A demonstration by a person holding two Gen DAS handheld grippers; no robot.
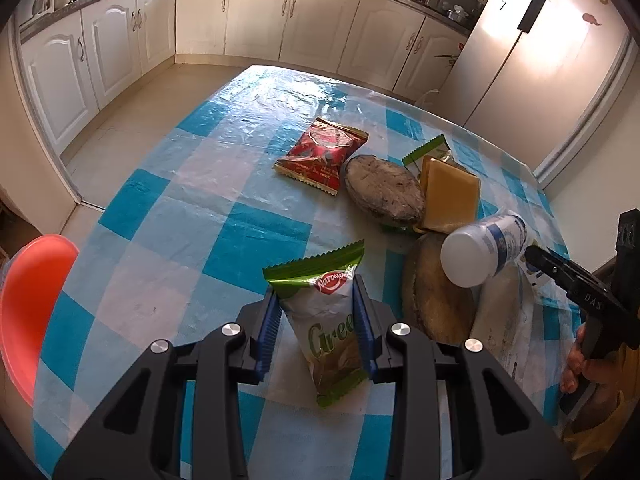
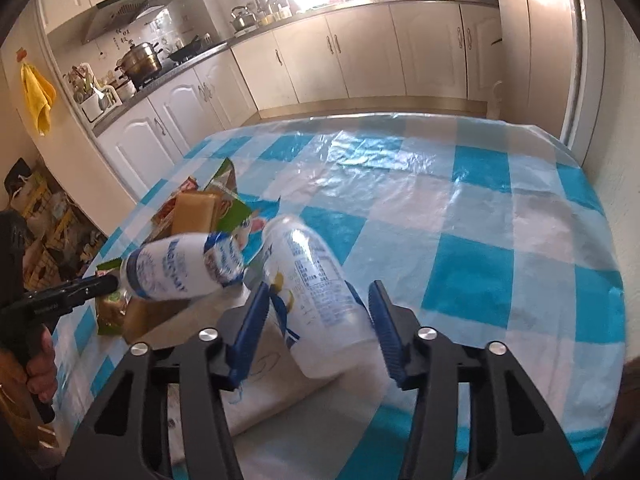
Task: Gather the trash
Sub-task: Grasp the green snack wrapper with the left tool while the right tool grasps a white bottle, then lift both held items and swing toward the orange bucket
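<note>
My left gripper (image 1: 316,296) is shut on a green and white snack wrapper (image 1: 326,332), held above the blue checked table (image 1: 168,216). My right gripper (image 2: 320,300) is shut on a white plastic bottle (image 2: 316,296); it also shows in the left wrist view (image 1: 484,246), lifted over the table. A second white bottle with a blue label (image 2: 180,268) lies beside it. A red snack wrapper (image 1: 320,154) lies farther back on the table.
A round grey lid (image 1: 384,190), a yellow block (image 1: 450,196) and a round wooden board (image 1: 436,300) sit at the table's right. A red plastic basin (image 1: 32,312) is at the left edge. Kitchen cabinets (image 1: 256,16) and a fridge (image 1: 532,60) stand behind.
</note>
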